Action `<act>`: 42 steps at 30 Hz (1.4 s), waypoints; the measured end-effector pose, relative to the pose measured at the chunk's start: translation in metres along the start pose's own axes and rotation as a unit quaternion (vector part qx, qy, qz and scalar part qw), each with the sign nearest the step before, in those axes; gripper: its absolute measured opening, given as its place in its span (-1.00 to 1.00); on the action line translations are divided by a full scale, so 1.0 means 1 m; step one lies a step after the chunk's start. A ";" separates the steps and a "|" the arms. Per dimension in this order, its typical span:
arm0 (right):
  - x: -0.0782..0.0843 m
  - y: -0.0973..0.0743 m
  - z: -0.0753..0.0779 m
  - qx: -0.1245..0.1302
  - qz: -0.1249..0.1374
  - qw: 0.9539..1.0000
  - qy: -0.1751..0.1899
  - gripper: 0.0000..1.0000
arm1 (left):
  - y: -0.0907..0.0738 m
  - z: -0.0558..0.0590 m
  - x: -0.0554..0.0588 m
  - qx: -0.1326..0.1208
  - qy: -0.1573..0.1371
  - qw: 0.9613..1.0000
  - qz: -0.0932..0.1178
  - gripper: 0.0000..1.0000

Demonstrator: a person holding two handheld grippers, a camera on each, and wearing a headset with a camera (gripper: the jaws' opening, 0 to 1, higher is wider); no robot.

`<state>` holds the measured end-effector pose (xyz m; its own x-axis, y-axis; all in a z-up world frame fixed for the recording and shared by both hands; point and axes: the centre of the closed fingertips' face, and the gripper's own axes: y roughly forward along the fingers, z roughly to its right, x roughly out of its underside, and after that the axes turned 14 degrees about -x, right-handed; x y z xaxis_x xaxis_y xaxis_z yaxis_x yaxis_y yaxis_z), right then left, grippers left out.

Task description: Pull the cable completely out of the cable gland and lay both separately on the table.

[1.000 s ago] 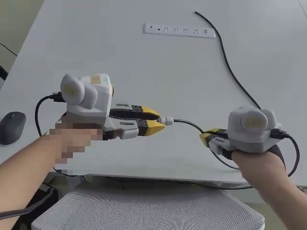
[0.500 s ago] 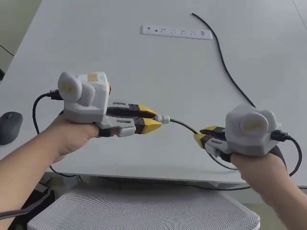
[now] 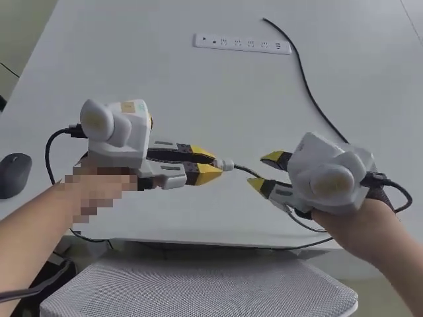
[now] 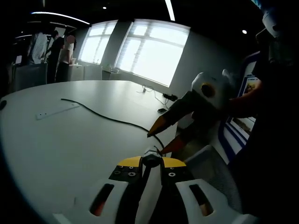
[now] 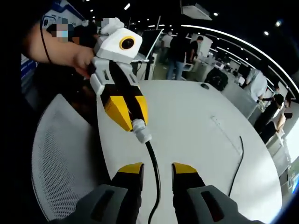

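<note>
My left gripper is held above the table's front edge, shut on the small white cable gland. The black cable leaves the gland and runs right, passing between the jaws of my right gripper, which stand open around it without touching. In the right gripper view the cable lies in the gap of my right gripper, and the gland sticks out of the left gripper ahead. In the left gripper view the gland sits clamped in my left gripper, facing the open right gripper.
A white power strip lies at the back of the white table, its black cord curving toward the right gripper. A dark mouse rests at the left edge. A grey mesh chair sits below the front edge.
The right gripper has gone from shut on the cable to open, rolling and shifting slightly left toward the gland. The left gripper keeps its hold in place.
</note>
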<state>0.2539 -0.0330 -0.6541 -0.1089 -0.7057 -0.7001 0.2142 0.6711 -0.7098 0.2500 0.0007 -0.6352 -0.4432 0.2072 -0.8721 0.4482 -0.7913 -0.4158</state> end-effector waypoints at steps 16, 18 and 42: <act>-0.014 0.013 -0.013 -0.022 -0.015 0.997 -0.077 -0.86 | 0.000 0.006 0.003 0.004 -0.001 1.000 -0.002 -0.70; -0.013 0.013 -0.013 -0.021 -0.018 0.996 -0.081 -0.91 | 0.000 0.006 0.004 0.005 -0.001 1.000 -0.003 -0.70; 0.013 0.006 0.014 0.006 0.016 0.995 0.101 -1.00 | 0.004 0.001 -0.002 -0.002 0.005 1.000 0.003 -0.70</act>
<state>0.2674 -0.0412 -0.6660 -0.2947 -0.6232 -0.7244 0.2324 0.6885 -0.6869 0.2525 -0.0034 -0.6346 -0.4321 0.2076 -0.8776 0.4540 -0.7907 -0.4106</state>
